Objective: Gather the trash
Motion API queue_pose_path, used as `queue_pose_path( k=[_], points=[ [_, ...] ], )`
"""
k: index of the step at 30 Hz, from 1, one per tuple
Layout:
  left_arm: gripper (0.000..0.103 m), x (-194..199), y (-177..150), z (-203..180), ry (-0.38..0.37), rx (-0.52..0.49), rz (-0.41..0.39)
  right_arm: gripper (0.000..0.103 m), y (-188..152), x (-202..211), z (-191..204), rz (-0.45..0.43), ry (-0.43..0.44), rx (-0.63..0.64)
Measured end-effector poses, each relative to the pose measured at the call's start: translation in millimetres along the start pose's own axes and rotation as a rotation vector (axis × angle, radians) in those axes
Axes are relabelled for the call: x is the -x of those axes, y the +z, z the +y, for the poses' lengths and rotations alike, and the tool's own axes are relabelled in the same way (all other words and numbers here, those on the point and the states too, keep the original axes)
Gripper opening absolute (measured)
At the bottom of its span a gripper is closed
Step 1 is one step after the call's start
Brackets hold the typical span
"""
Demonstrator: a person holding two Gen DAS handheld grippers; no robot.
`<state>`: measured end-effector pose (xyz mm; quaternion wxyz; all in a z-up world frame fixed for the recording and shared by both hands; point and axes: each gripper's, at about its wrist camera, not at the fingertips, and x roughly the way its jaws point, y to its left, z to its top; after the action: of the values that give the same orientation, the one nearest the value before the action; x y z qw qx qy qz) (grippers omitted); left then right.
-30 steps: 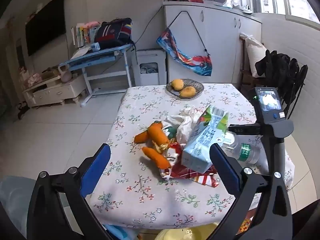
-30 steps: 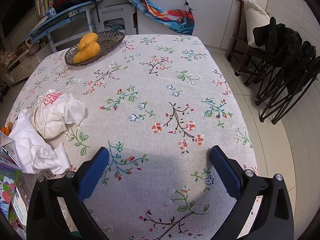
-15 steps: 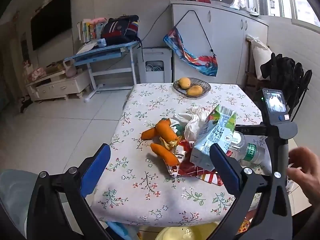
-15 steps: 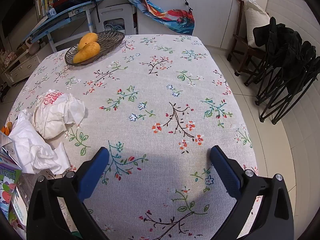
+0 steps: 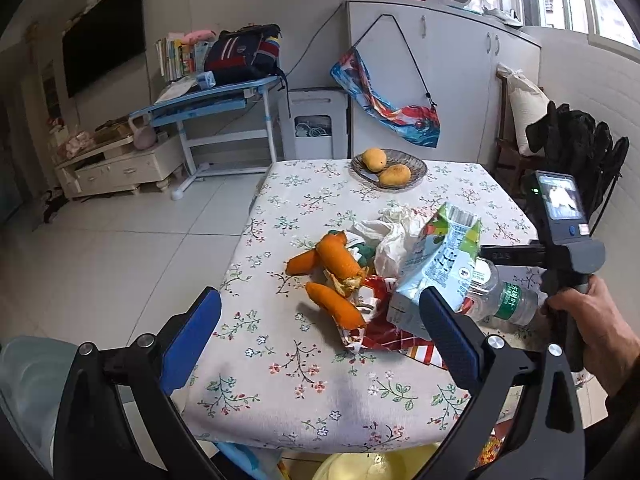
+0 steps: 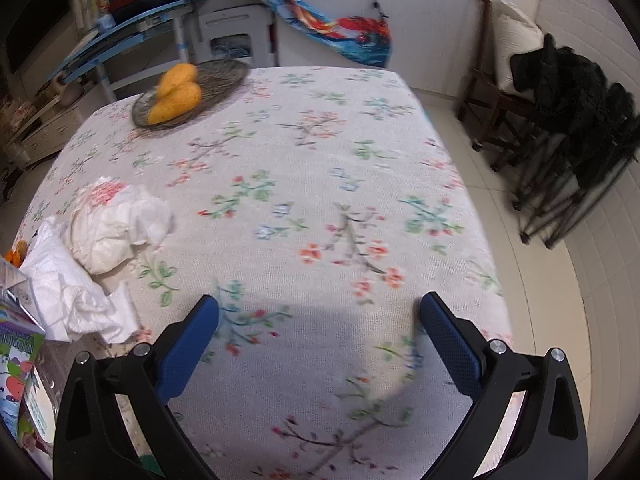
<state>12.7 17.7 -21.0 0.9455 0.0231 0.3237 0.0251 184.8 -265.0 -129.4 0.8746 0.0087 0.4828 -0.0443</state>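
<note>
A heap of trash lies on the floral tablecloth (image 5: pixel 280 360): orange peels (image 5: pixel 336 260), a tilted juice carton (image 5: pixel 436 264), a red wrapper (image 5: pixel 384 332), crumpled white tissues (image 5: pixel 394 236) and a clear plastic bottle (image 5: pixel 504 296). My left gripper (image 5: pixel 320 332) hovers open over the table's near edge, short of the heap. The right gripper (image 6: pixel 318 340) is open above bare cloth, with the tissues (image 6: pixel 116 228) and the carton (image 6: pixel 16 352) off to its left. A hand (image 5: pixel 592 328) grips the right gripper's handle in the left wrist view.
A woven dish (image 5: pixel 390 168) with two mangoes (image 6: pixel 176 96) sits at the table's far side. Black folding chairs (image 6: pixel 576 128) stand right of the table. A yellow bin (image 5: pixel 372 468) shows below the near edge. A blue desk (image 5: pixel 208 100) is beyond.
The left gripper has risen and pulled back, so the heap looks lower and farther. A hand has come onto the right gripper's handle, and the right view now blurs and tilts.
</note>
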Motion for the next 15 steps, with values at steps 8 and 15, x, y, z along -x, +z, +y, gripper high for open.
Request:
queue_pose_path(
  k=[8,15],
  points=[
    [0.096,24.0,-2.7,19.8,0.008,0.056,-0.062,0.096,-19.1,130.6,-8.9,-0.373,0.004,-0.056],
    [0.096,51.2,-14.6,32.7,0.015,0.061,-0.085,0.096,-75.6,191.7,12.1,-0.442,0.118,-0.006]
  ],
)
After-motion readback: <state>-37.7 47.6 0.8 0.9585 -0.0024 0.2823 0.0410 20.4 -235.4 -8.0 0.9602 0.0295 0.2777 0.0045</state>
